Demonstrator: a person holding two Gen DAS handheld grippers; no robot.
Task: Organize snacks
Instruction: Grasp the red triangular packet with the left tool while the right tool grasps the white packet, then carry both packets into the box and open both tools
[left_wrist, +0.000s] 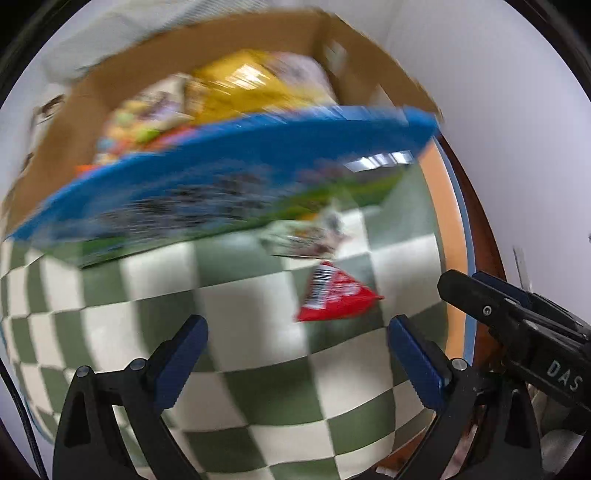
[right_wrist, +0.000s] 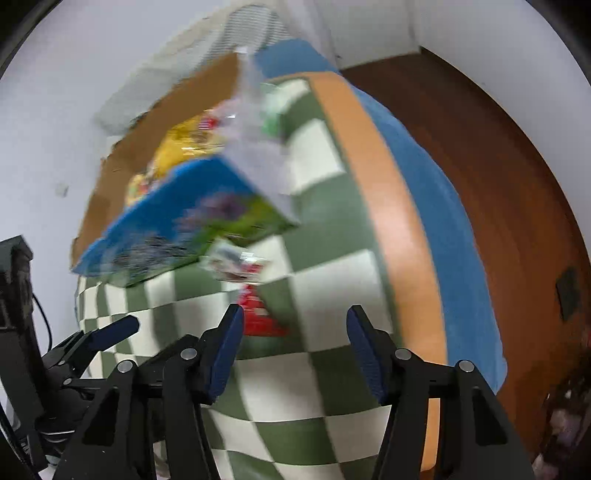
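Note:
A cardboard box (left_wrist: 221, 48) full of snacks stands at the far side of the checkered cloth; a yellow bag (left_wrist: 251, 85) shows inside it. A large blue and green box (left_wrist: 258, 155) lies against its front. Nearer lie a small white packet (left_wrist: 310, 236) and a red packet (left_wrist: 336, 295). My left gripper (left_wrist: 297, 321) hangs open over the cloth, just short of the red packet, with nothing between its fingers. My right gripper (right_wrist: 295, 314) is open too. The red packet (right_wrist: 258, 317) lies just beyond its left fingertip, and the white packet (right_wrist: 236, 262) and blue box (right_wrist: 192, 199) lie farther off.
The green and white checkered cloth (left_wrist: 258, 369) has an orange and blue border (right_wrist: 402, 221) on the right, with brown floor (right_wrist: 498, 166) beyond. One right gripper finger (left_wrist: 480, 299) juts in at the right. Something clear and blurred (right_wrist: 255, 129) sits by the box corner. All is motion-blurred.

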